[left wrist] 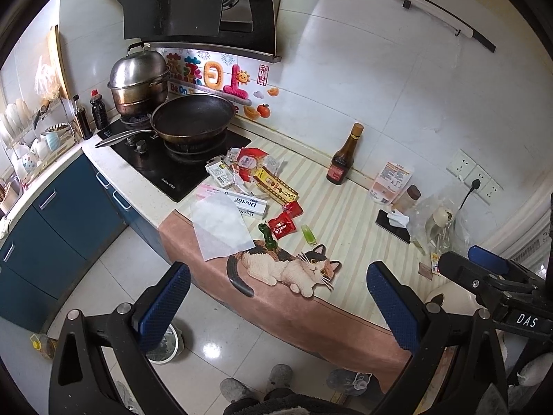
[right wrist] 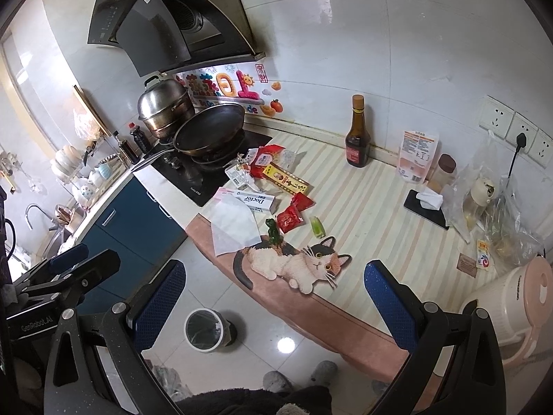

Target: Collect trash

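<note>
Trash lies scattered on the striped counter mat (left wrist: pixel 349 207) (right wrist: pixel 366 214): a white paper bag (left wrist: pixel 221 230) (right wrist: pixel 235 226), a white Doctor box (left wrist: pixel 247 204) (right wrist: pixel 257 200), red packets (left wrist: pixel 282 226) (right wrist: pixel 290 219), a yellow-red wrapper (left wrist: pixel 274 183) (right wrist: pixel 285 178), a green pepper (left wrist: pixel 268 237) (right wrist: pixel 273 231) and a small green piece (left wrist: pixel 308 234) (right wrist: pixel 317 226). A round bin (right wrist: pixel 203 329) with a dark liner stands on the floor below. My left gripper (left wrist: pixel 276 307) and right gripper (right wrist: pixel 274 304) both hover open and empty in front of the counter edge.
A wok (left wrist: pixel 193 117) and steamer pot (left wrist: pixel 140 81) sit on the stove at left. A dark sauce bottle (right wrist: pixel 357 138), a pouch (right wrist: pixel 416 159), a phone with tissue (right wrist: pixel 427 207), plastic bags (right wrist: pixel 497 207) and a pink kettle (right wrist: pixel 511 297) stand along the right. Slippered feet (right wrist: pixel 297 377) are below.
</note>
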Demonstrator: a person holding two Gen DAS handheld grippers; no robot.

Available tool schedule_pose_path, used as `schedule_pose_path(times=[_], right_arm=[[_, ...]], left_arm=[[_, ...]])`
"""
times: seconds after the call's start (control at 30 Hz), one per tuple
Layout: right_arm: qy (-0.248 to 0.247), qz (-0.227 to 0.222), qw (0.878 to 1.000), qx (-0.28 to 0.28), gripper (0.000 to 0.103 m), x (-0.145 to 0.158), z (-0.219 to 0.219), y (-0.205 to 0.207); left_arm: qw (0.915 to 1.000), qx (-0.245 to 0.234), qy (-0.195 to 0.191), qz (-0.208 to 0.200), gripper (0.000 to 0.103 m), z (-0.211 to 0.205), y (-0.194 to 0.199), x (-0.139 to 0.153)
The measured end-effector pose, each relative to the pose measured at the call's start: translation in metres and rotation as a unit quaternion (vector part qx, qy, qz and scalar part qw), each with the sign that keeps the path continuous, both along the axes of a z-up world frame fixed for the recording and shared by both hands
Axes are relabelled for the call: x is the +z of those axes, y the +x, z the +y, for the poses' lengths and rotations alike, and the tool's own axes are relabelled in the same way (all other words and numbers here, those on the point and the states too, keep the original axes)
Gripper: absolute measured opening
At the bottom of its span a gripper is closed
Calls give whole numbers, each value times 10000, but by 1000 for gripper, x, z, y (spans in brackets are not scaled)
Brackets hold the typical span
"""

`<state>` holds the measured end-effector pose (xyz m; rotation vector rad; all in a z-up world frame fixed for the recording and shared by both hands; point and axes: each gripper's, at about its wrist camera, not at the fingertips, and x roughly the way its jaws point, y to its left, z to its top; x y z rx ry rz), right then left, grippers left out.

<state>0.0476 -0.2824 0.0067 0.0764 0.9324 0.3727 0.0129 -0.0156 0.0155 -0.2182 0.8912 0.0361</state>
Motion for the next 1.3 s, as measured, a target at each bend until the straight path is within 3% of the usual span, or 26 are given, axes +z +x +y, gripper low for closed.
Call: schedule_pose_path(times=[1.1, 1.17, 1.3], right_arm=[[25, 29, 9999, 103, 103, 0, 19, -1], [-2, 13, 10000, 40, 103, -1, 21, 0], [-162, -132, 9989, -418, 103, -20, 22, 9]], left_arm=[[10000, 8, -23, -7, 103, 2, -1, 0], [9997, 155, 174, -54, 103, 3, 1, -1], [9865, 918, 1335, -255, 103, 11, 22, -20]])
